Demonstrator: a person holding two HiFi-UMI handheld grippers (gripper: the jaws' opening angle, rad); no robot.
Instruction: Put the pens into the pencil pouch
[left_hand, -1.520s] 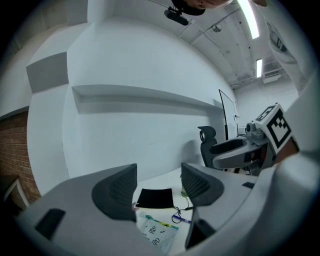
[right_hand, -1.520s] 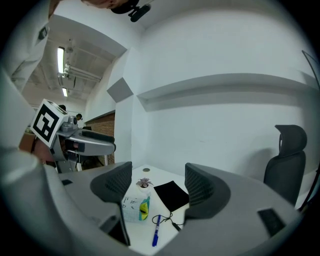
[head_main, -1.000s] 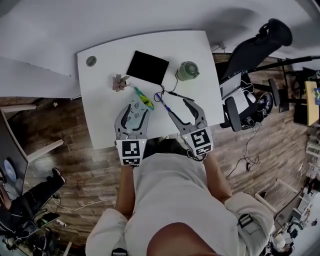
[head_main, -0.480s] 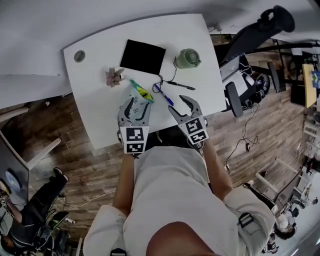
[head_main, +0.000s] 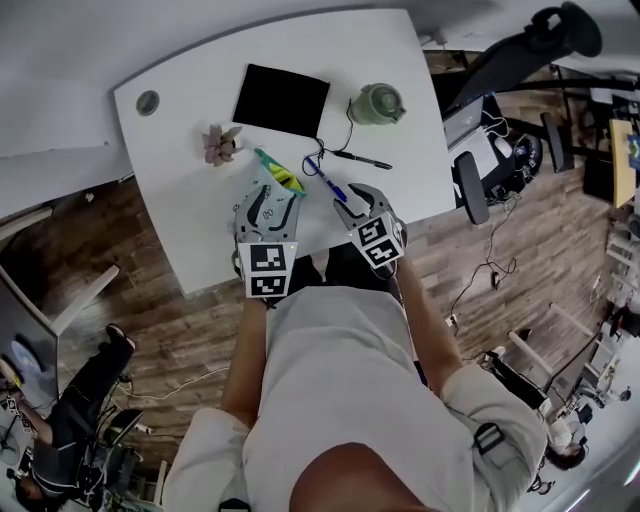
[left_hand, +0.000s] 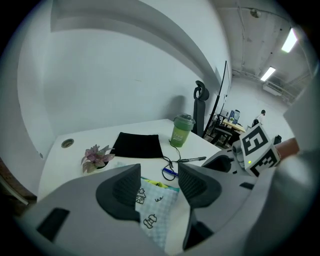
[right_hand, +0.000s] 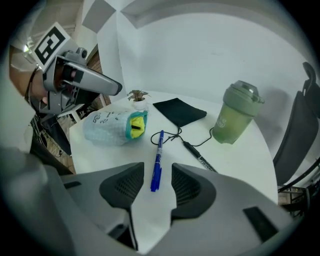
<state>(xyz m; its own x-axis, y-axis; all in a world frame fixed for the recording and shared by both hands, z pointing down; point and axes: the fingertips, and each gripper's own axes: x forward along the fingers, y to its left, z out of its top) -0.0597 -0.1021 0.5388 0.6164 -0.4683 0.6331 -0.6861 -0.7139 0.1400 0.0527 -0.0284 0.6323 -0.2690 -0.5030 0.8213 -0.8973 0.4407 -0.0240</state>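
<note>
A light blue printed pencil pouch (head_main: 262, 195) with a yellow-green mouth lies on the white table (head_main: 190, 230). My left gripper (head_main: 268, 215) is low over it. In the left gripper view the pouch (left_hand: 155, 212) lies between the jaws of the left gripper (left_hand: 159, 174), which are closing, and I see no squeeze on the cloth. A blue pen (head_main: 327, 180) lies right of the pouch. My right gripper (right_hand: 156, 171) straddles the near end of the blue pen (right_hand: 159, 147); its jaws are closing, with a gap on each side. A black pen (right_hand: 200, 159) lies farther right.
A green lidded cup (head_main: 377, 103), a flat black case (head_main: 282, 100) and a small potted plant (head_main: 220, 145) stand at the back of the table. A thin black cord (right_hand: 172, 136) loops by the pens. An office chair (head_main: 470, 190) is to the table's right.
Both grippers have sunk toward the table. The right jaws have narrowed around the blue pen's near end. The left gripper has come down over the pouch.
</note>
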